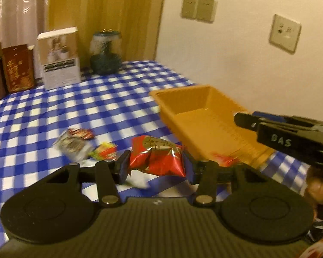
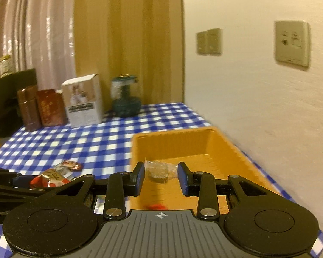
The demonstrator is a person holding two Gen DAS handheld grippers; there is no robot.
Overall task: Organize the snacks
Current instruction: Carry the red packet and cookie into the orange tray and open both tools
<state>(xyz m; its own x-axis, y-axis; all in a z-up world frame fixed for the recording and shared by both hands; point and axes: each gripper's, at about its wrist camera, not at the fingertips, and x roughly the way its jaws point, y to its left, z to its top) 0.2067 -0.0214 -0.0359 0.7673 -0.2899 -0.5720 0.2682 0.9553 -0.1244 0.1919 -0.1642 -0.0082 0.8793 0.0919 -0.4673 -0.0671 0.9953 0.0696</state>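
My left gripper is shut on a red and gold snack packet and holds it above the checked cloth, just left of the orange tray. My right gripper is open over the orange tray; a clear-wrapped brown snack sits between its fingers, not pinched, and I cannot tell whether it is falling or lying in the tray. A red snack lies at the tray's near end. Three more small packets lie on the cloth to the left. The right gripper also shows in the left wrist view.
Brown boxes, a white box and a dark green glass jar stand at the table's far edge by the curtain. The wall runs close along the tray's right side. The blue checked tablecloth covers the table.
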